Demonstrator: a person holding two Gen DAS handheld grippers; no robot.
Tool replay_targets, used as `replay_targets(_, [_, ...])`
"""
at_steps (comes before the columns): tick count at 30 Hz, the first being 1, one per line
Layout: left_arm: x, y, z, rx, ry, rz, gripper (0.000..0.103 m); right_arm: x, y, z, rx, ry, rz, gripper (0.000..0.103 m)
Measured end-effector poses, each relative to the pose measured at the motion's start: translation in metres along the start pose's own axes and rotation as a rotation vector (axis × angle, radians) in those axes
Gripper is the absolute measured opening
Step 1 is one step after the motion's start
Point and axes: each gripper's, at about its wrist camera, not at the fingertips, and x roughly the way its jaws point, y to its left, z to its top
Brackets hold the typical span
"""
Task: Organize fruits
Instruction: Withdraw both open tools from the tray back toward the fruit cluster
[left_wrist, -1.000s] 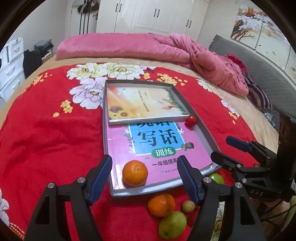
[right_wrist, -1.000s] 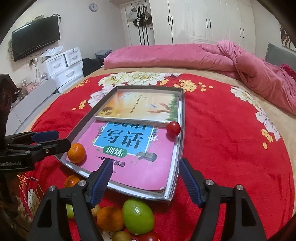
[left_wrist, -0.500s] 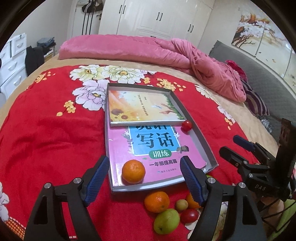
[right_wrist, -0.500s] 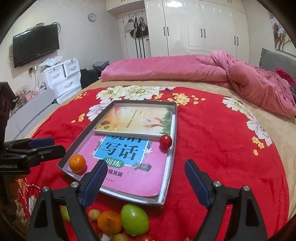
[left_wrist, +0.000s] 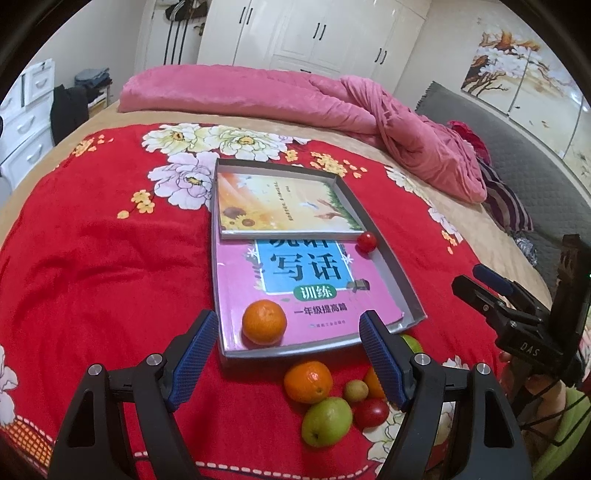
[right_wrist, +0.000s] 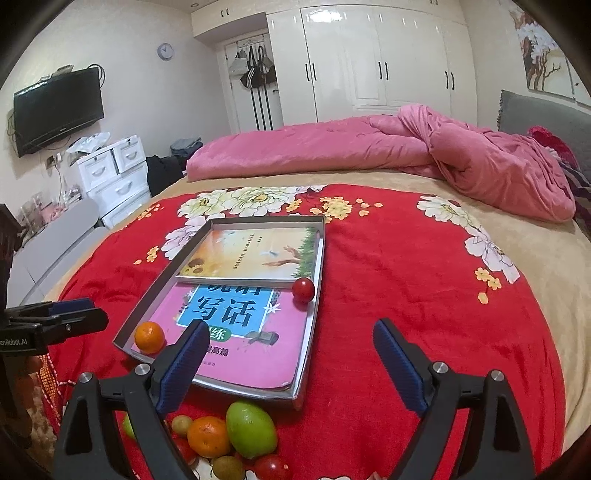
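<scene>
A grey tray (left_wrist: 404, 284) (right_wrist: 312, 332) lies on the red bedspread with two books in it. An orange (left_wrist: 264, 322) (right_wrist: 149, 336) sits at its near left corner, a small red tomato (left_wrist: 366, 241) (right_wrist: 303, 289) by its right wall. In front of the tray lies a heap of fruit: an orange (left_wrist: 308, 381) (right_wrist: 208, 436), a green fruit (left_wrist: 327, 421) (right_wrist: 251, 429), a tomato (left_wrist: 371, 412) and small brownish fruits. My left gripper (left_wrist: 288, 354) hangs open above the tray's near edge, holding nothing. My right gripper (right_wrist: 291, 365) is opening its jaws with nothing between them.
A pink quilt (right_wrist: 369, 147) is bunched along the far side of the bed. White drawers (right_wrist: 114, 173) and a wall television (right_wrist: 57, 109) stand at the left, wardrobes (right_wrist: 369, 59) behind. A grey headboard (left_wrist: 517, 158) runs along the right.
Both grippers have drawn back and up from the tray, so the fruit heap shows more fully. The right gripper's jaws have spread wider.
</scene>
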Motion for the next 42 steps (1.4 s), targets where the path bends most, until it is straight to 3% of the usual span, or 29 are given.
replay_targets(42, [-0.008, -0.025, -0.033, 0.065, 0.090, -0.026, 0.080, -0.023, 0.015, -0.029, -0.006, 0.097, -0.029, 0.091])
